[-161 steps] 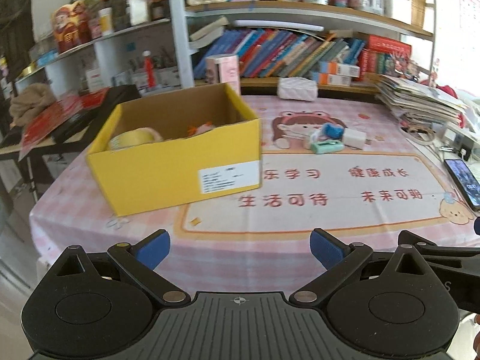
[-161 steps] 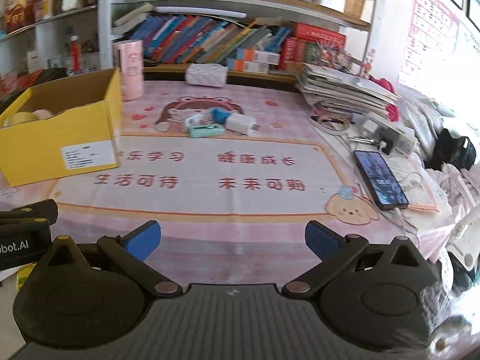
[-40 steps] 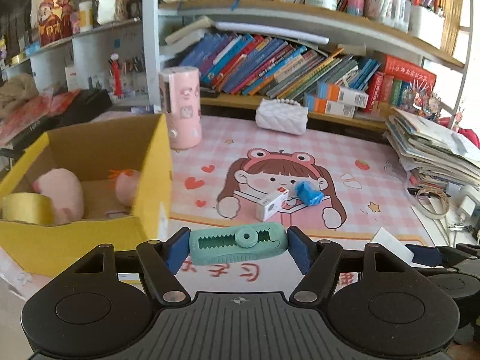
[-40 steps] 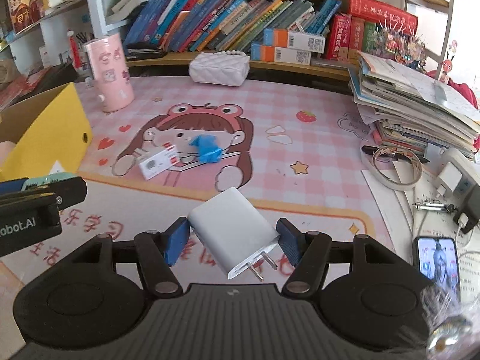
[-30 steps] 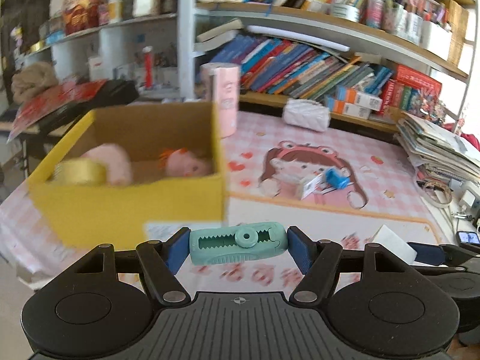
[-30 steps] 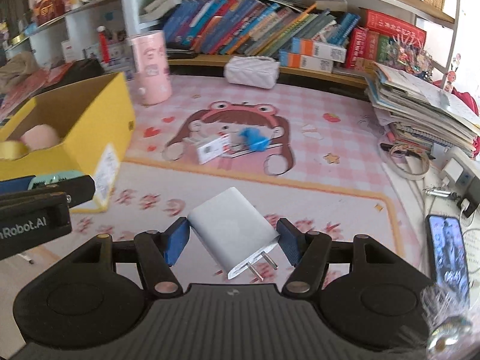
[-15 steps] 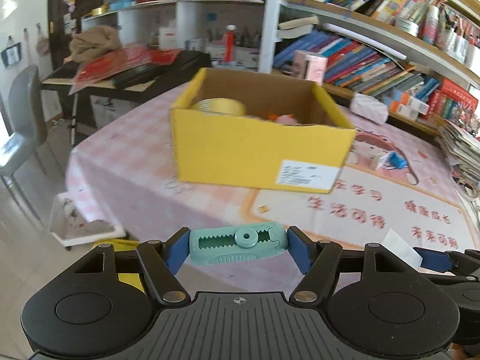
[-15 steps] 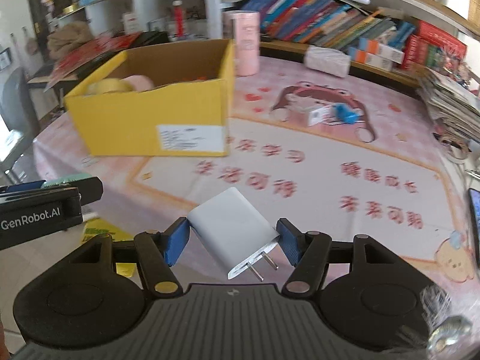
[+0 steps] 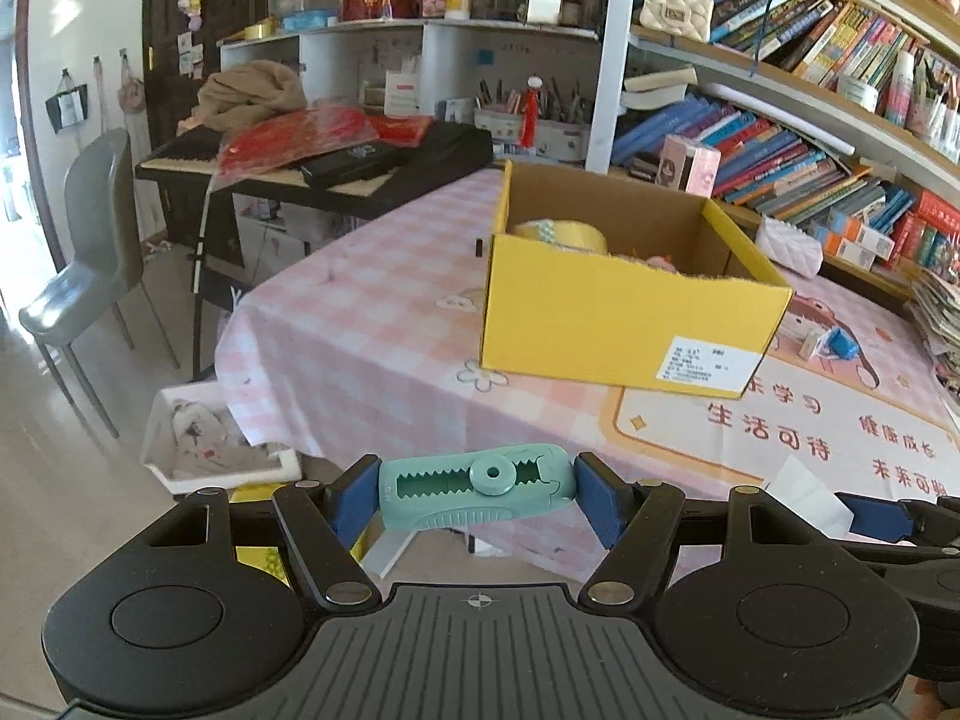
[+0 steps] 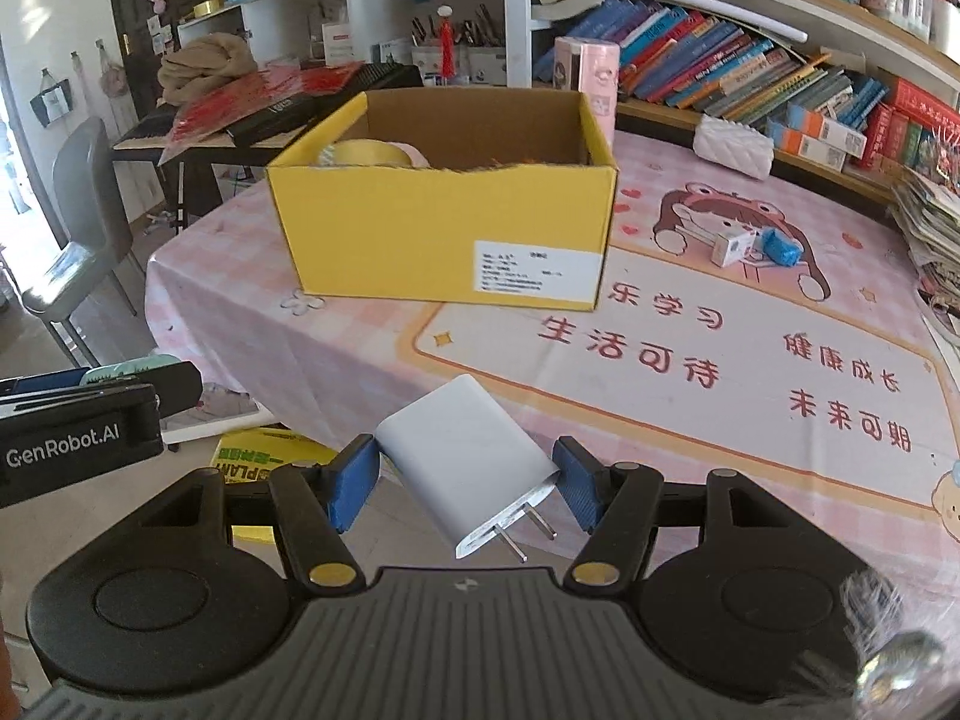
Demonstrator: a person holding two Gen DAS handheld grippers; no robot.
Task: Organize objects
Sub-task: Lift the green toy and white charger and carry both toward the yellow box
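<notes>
My left gripper (image 9: pixel 477 495) is shut on a teal toothed plastic clip (image 9: pixel 474 492), held off the table's near left edge. My right gripper (image 10: pixel 468 483) is shut on a white plug charger (image 10: pixel 465 459), prongs pointing toward the camera, above the table's front edge. The yellow cardboard box (image 9: pixel 618 324) (image 10: pixel 444 240) stands open on the pink checked table (image 9: pixel 360 348), ahead of both grippers. Inside it a tape roll (image 10: pixel 366 153) and something pink partly show. A small white box (image 10: pixel 732 249) and a blue object (image 10: pixel 780 249) lie on the cartoon mat (image 10: pixel 720 324).
Bookshelves (image 9: pixel 810 138) line the back. A pink cup (image 10: pixel 585 69) and a white pouch (image 10: pixel 735 147) stand behind the box. A stack of papers (image 10: pixel 930 228) is at far right. A grey chair (image 9: pixel 78 276), a cluttered side desk (image 9: pixel 336 162) and a floor tray (image 9: pixel 210 450) are at the left.
Both grippers have swung left and back from the mat, still holding the clip and the charger. The yellow box now lies ahead instead of at the left.
</notes>
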